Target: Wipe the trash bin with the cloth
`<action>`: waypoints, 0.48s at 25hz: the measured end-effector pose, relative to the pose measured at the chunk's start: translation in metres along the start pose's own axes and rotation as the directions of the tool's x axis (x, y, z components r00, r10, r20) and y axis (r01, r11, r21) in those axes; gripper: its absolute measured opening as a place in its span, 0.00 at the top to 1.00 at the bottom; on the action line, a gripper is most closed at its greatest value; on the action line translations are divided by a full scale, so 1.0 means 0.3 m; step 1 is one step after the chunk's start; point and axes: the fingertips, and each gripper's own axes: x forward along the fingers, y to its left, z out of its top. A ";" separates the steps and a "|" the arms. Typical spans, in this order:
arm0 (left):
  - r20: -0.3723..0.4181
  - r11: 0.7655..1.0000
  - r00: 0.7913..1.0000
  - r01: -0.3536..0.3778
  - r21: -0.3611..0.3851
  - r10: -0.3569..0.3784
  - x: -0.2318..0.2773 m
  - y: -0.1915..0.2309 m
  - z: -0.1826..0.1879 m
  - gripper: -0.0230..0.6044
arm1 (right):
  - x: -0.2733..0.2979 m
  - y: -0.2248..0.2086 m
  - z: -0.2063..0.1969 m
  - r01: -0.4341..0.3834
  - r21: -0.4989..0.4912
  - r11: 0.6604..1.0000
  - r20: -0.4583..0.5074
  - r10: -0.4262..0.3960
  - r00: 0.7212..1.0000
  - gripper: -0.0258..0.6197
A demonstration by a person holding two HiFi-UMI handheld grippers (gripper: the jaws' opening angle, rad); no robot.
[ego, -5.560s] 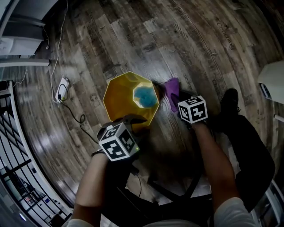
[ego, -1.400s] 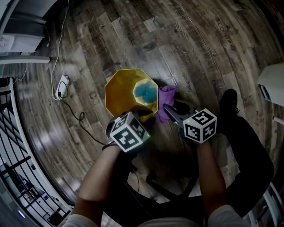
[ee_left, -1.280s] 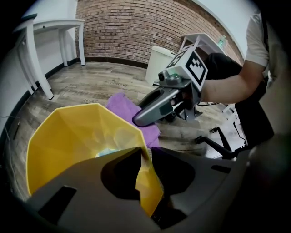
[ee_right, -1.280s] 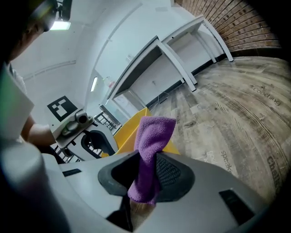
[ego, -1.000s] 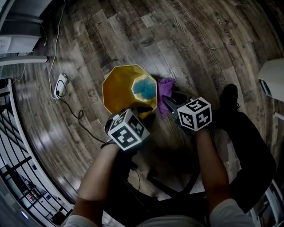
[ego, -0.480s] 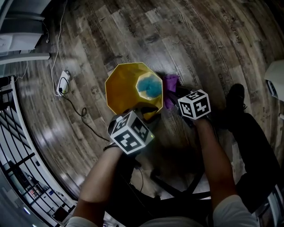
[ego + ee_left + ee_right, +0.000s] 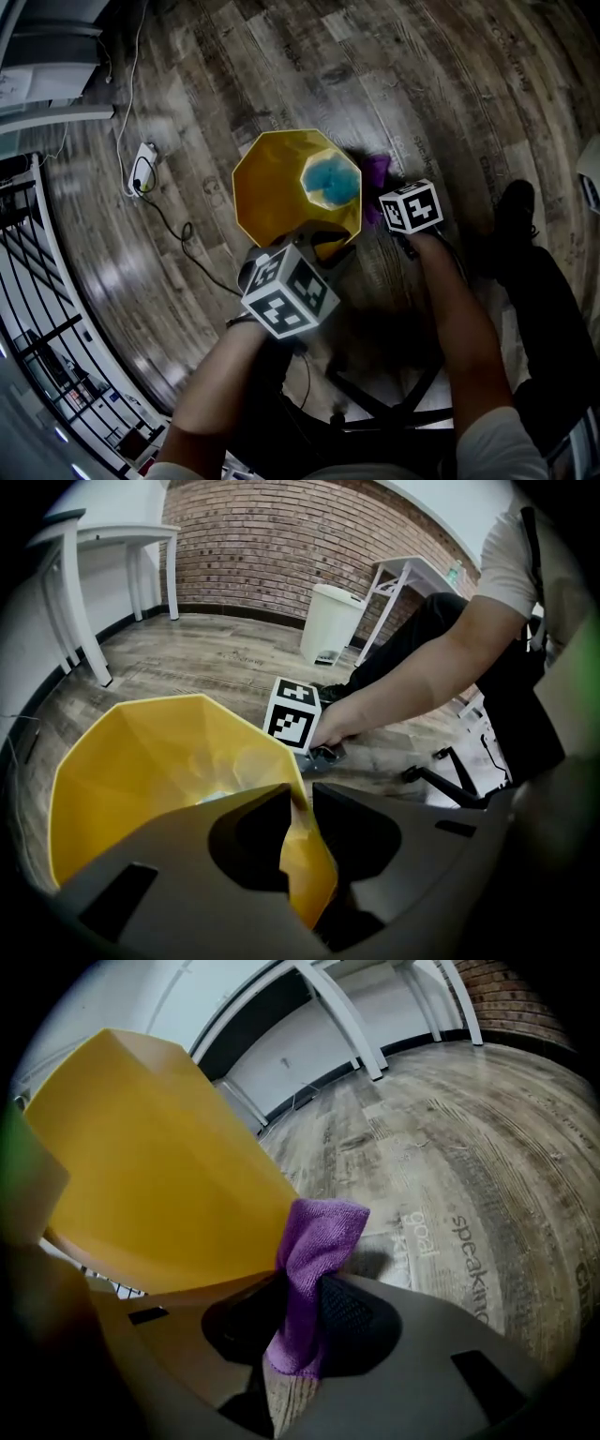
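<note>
Head view: trash bin (image 7: 272, 187) upright, mouth upward, cloth (image 7: 376, 172) alongside

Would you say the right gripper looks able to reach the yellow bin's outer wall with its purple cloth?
Probably yes: the right gripper holds the purple cloth beside the wall of the yellow bin, nothing shows between them, and the left gripper clamps the rim away from that side.

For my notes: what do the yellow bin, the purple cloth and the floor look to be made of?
The trash bin looks like hard plastic, smooth and semi-glossy: flat facets, crisp edges, thin rim. The cloth is probably microfibre, matte: fine nap, limp folds. The floor shows wood-grain planks with a slight sheen, perhaps laminate or vinyl.
</note>
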 end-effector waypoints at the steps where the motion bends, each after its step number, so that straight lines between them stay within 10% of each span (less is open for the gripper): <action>1: 0.003 1.000 1.000 0.000 0.000 0.000 -0.001 0.000 0.000 0.84 | 0.010 -0.003 -0.002 0.002 -0.002 1.000 -0.008 -0.002 1.000 0.80; 12: 0.049 1.000 0.999 0.011 -0.028 -0.010 0.003 -0.001 0.008 0.84 | 0.117 -0.081 -0.093 0.099 -0.087 0.991 -0.147 -0.111 0.983 0.80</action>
